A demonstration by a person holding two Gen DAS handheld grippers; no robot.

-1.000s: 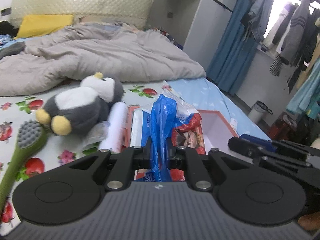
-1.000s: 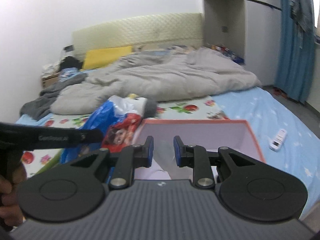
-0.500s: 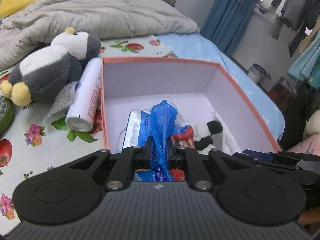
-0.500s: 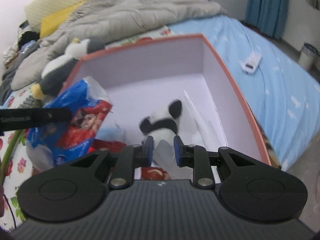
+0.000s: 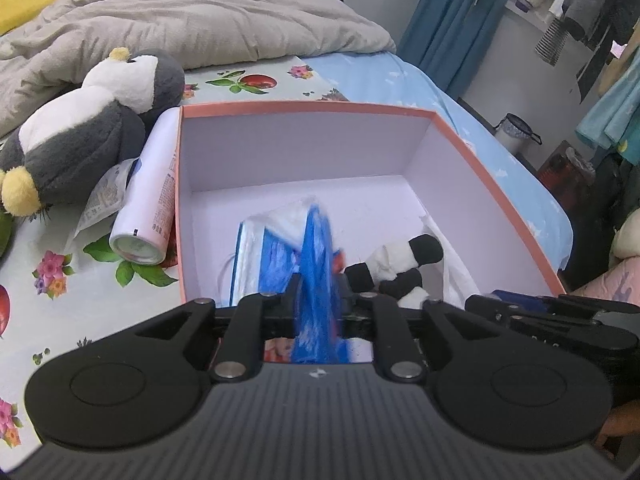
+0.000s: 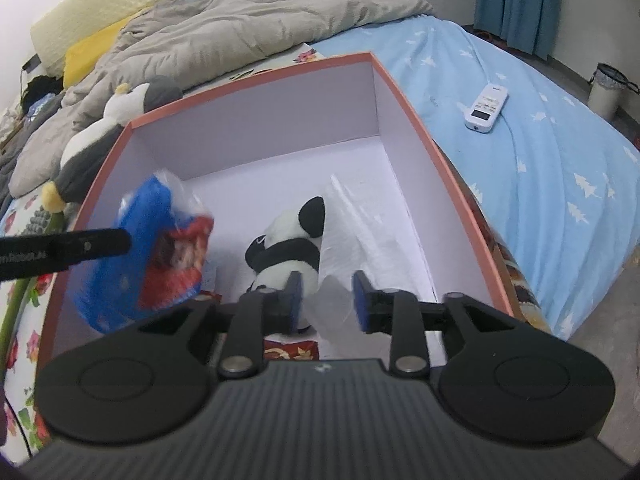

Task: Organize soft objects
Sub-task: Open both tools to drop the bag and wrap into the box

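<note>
My left gripper (image 5: 318, 300) is shut on a blue and red plastic packet (image 5: 316, 264) and holds it over the near left part of the salmon-rimmed box (image 5: 304, 106). The packet (image 6: 160, 252) also shows in the right wrist view, hanging inside the box (image 6: 248, 76). A small panda plush (image 6: 288, 248) lies on the box floor beside a clear plastic bag (image 6: 360, 220). My right gripper (image 6: 325, 300) is open just above the panda's near side. A grey and white penguin plush (image 5: 88, 120) lies on the bed left of the box.
A white spray can (image 5: 148, 204) lies against the box's left wall. A grey duvet (image 5: 180, 20) covers the far bed. A white remote (image 6: 486, 107) lies on the blue sheet right of the box. A green brush (image 6: 24, 280) lies at the left.
Both grippers have moved forward and down over the box. The packet has gone lower into the box. My right gripper's jaws have opened wider.
</note>
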